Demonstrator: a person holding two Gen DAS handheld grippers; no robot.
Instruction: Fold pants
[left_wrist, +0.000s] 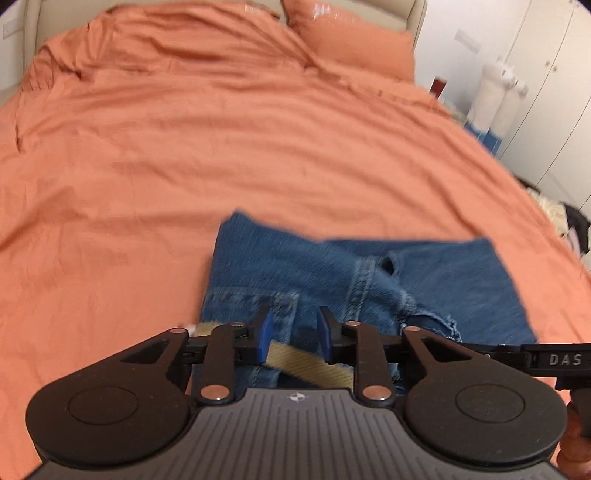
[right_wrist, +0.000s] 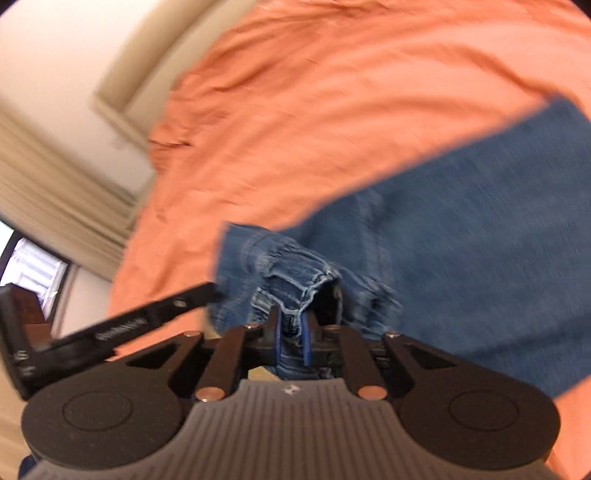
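Two orange pillows lie at the head of the bed, whose rumpled orange cover fills most of both views. Beyond the bed's right edge stand white rolls against pale cupboard doors; in the right wrist view a beige curtain hangs beside the bed. Nothing lies on the cover between the hand-held grippers and the cloth.

The pants are blue denim, lying on the near part of the bed, bunched and partly doubled over, with a stitched seam and a frayed hem showing and a tan belt at the waistband nearest the camera.

The left hand-held gripper tilts down over the waistband, its blue pads apart with denim and belt under the gap, gripping nothing. The right hand-held gripper also points downward and is clenched on a fold of the pants' hem, the cloth pinched between its pads.
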